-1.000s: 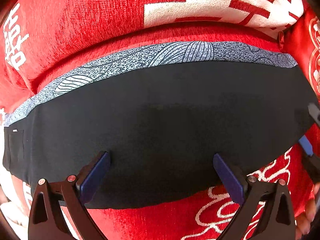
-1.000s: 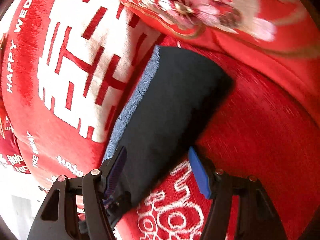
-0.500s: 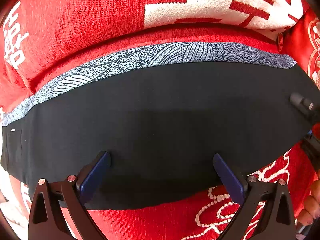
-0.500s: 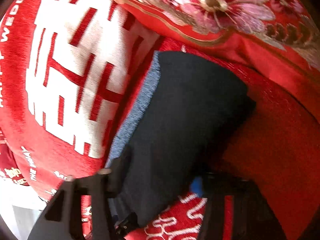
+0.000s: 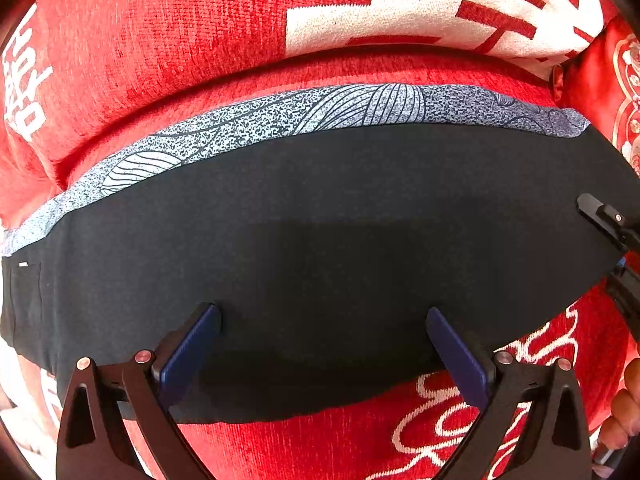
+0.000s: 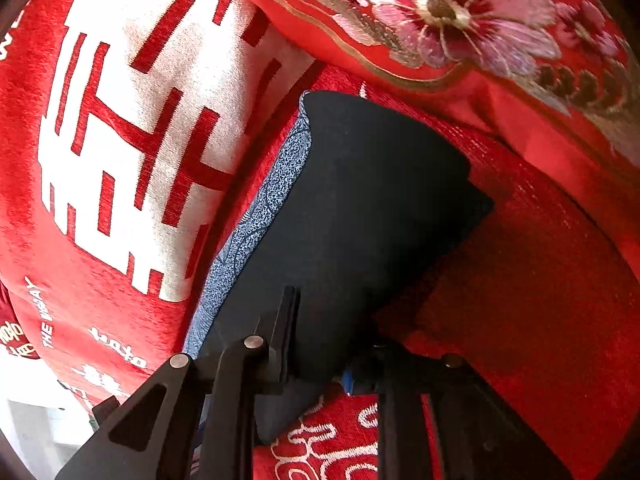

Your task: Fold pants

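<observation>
Fingers of the right gripper point(image 6: 320, 344) have just been closing and are clamped on the near corner of the black pants point(image 6: 360, 208). Left gripper point(image 5: 322, 344) fingers are held apart over the pants, which are spread flat on the red blanket point(image 5: 160, 48).

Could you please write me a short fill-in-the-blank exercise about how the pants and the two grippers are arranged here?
1. The pants are mostly ____ in colour, with a speckled blue patterned band along one edge.
2. They lie on a ____ blanket with white characters.
3. The left gripper hovers over the pants with its fingers ____.
4. The right gripper has just been closing its fingers on the ____.

Missing words: black; red; open; pants
</observation>
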